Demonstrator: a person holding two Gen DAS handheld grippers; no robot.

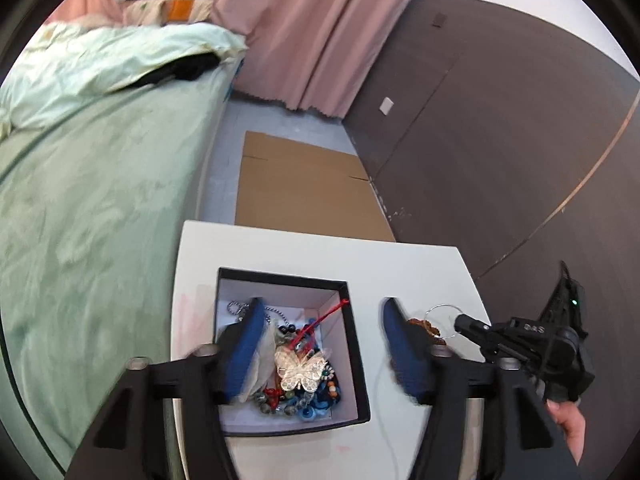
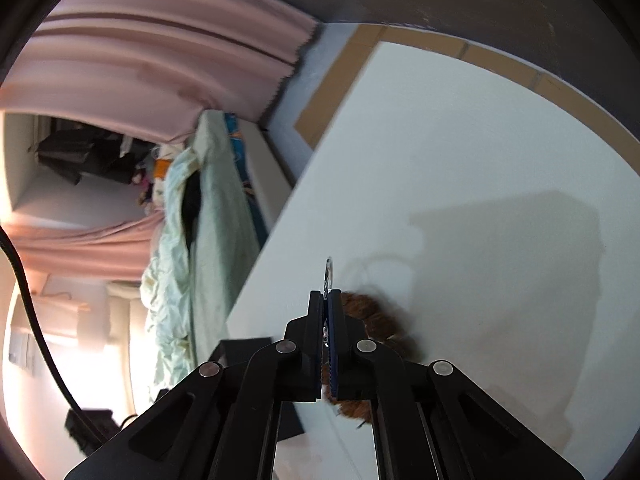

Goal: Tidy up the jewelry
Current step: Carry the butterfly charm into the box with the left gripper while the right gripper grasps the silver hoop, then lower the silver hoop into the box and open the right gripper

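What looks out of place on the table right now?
One piece sits outside the box: a brown beaded bracelet with a thin metal ring lies on the white table, the right tongs shut on that ring. The rest is a tangled heap inside.

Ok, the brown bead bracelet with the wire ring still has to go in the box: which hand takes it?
Right. The right gripper is already shut on the wire ring of the brown bead bracelet on the white table. The left gripper hangs open, empty, over the box.
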